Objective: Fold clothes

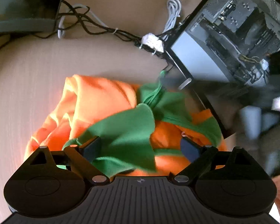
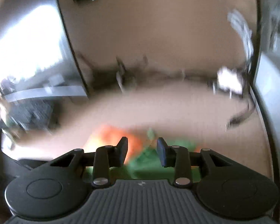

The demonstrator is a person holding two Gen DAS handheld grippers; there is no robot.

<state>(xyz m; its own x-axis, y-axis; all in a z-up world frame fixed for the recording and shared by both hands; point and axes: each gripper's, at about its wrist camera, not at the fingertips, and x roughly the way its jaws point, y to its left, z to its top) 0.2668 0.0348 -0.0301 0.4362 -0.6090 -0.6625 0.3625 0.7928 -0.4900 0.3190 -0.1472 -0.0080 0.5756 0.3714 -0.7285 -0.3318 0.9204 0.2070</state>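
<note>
The left gripper (image 1: 140,149) fills the bottom of its own view, its two dark fingers spread wide apart with nothing pinched between them. Directly beneath and between the fingers lies a crumpled garment (image 1: 102,104) — bright orange fabric with green trim. A broad green flap (image 1: 128,136) folds across the middle of it, and a thin green cord (image 1: 156,91) runs from the bunched collar area toward the far edge. The garment rests in a loose heap on a pale beige table (image 1: 28,71).

Beyond the garment, a tangle of black and white cables (image 1: 95,24) crosses the table, gathered at a small white connector block (image 1: 153,42). To the right stands an open computer case (image 1: 233,31) with its metal insides showing. At upper left sits the dark edge of a monitor (image 1: 24,5).

The right gripper (image 2: 142,151) appears in its own view, which is heavily blurred. Its fingers stand moderately apart, holding nothing. Just past the fingertips the same garment (image 2: 121,140) shows as a smear of orange and green on the beige table (image 2: 158,102). A grey monitor (image 2: 33,52) with a bright glare is at left — a grey case panel (image 2: 270,93) rises along the right edge.
</note>
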